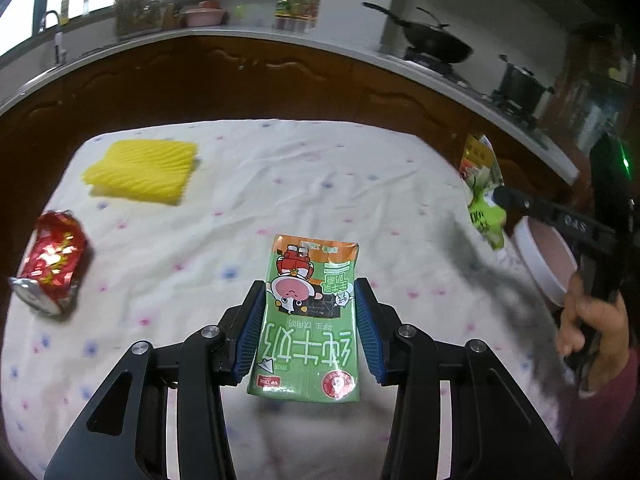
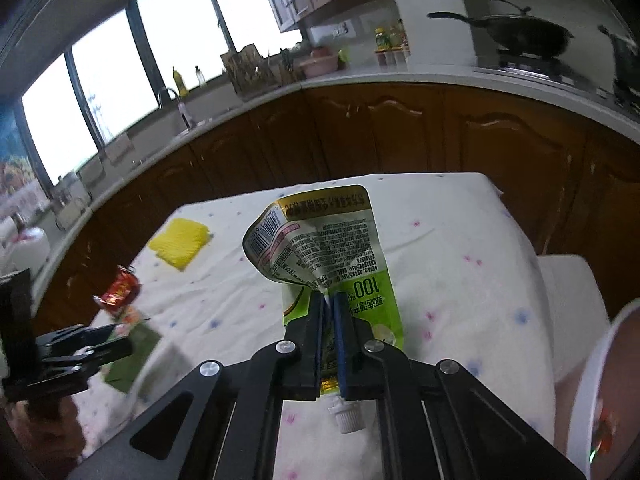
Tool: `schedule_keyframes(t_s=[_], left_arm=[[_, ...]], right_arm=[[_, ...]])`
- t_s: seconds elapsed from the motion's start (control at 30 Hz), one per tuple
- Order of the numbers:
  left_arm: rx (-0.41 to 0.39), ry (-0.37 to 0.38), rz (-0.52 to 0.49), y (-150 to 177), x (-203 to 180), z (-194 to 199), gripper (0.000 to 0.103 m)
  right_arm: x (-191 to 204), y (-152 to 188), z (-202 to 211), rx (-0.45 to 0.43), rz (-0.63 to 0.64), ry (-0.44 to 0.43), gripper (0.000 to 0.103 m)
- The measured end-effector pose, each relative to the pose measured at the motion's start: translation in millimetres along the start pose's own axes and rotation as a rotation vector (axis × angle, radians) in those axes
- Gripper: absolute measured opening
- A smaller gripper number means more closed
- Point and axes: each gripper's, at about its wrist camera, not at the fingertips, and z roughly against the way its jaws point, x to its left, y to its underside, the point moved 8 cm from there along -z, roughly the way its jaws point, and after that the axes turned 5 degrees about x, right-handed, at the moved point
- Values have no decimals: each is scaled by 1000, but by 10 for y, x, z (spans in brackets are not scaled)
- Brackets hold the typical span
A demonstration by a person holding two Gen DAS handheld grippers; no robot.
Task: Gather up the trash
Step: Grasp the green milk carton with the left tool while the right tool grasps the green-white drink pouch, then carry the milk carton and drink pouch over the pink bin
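- The white bin (image 2: 592, 392) at four o'clock in the right wrist view is cut by the edge.
- The left gripper (image 2: 116, 338) at nine o'clock hides most of the milk carton (image 2: 132, 360).
- The pouch's (image 2: 320, 256) small print is unreadable.

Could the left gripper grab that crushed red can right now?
Probably not yet: the left gripper is shut on the milk carton. The red can lies unobstructed on the cloth, off to its left.

A home kitchen is shown: a curved counter (image 2: 360, 80) over wooden cabinets (image 2: 400, 132), a sink tap (image 2: 172, 98) under windows (image 2: 120, 60), and a wok (image 2: 520, 32) on the stove.
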Motion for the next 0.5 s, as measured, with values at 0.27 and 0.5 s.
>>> schedule_keyframes(t_s=[0.27,0.5], left_arm=[[-6,74,-80,-9,-624,-14,42],[2,113,-143,20,-1072,-34,42]], right_arm=[[-134,237,596,-74,-56,36,5],[-265,427,963,-114,-104,49,5]])
